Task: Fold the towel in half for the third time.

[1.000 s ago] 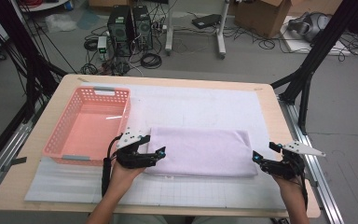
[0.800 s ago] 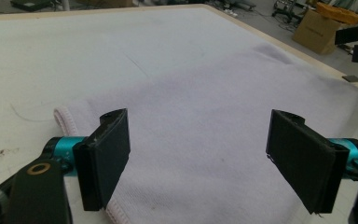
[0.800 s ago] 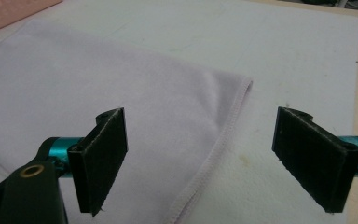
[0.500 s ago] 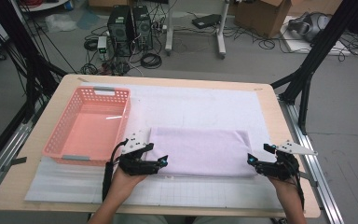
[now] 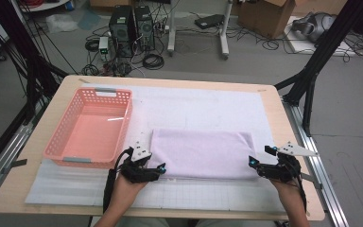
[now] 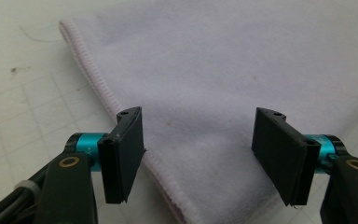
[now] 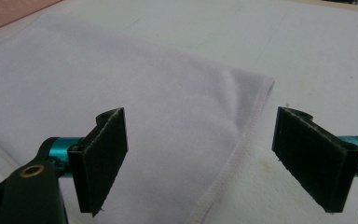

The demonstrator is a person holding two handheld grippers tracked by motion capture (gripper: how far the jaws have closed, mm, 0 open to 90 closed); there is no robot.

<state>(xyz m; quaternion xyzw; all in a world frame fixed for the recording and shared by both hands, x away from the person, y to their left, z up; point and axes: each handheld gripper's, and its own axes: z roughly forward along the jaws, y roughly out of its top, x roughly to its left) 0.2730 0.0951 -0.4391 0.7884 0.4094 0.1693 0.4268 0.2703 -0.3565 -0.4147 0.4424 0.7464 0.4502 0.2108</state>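
No lettering, label, brand, number or sign can be read anywhere in these pictures: the grid mat carries only plain ruled lines, and the cardboard boxes and computer towers at twelve o'clock beyond the table are too small and blurred to make out.

Place: a lab or recording workshop.
Table [image 5: 283, 118]: wooden top under a white gridded mat [image 5: 203, 106], in a black metal frame [image 5: 312, 71].
Behind the table: two PC towers [image 5: 132, 23], loose cables [image 5: 153, 60], cardboard boxes [image 5: 269, 16].
Floor [image 5: 354, 137]: bare grey concrete.
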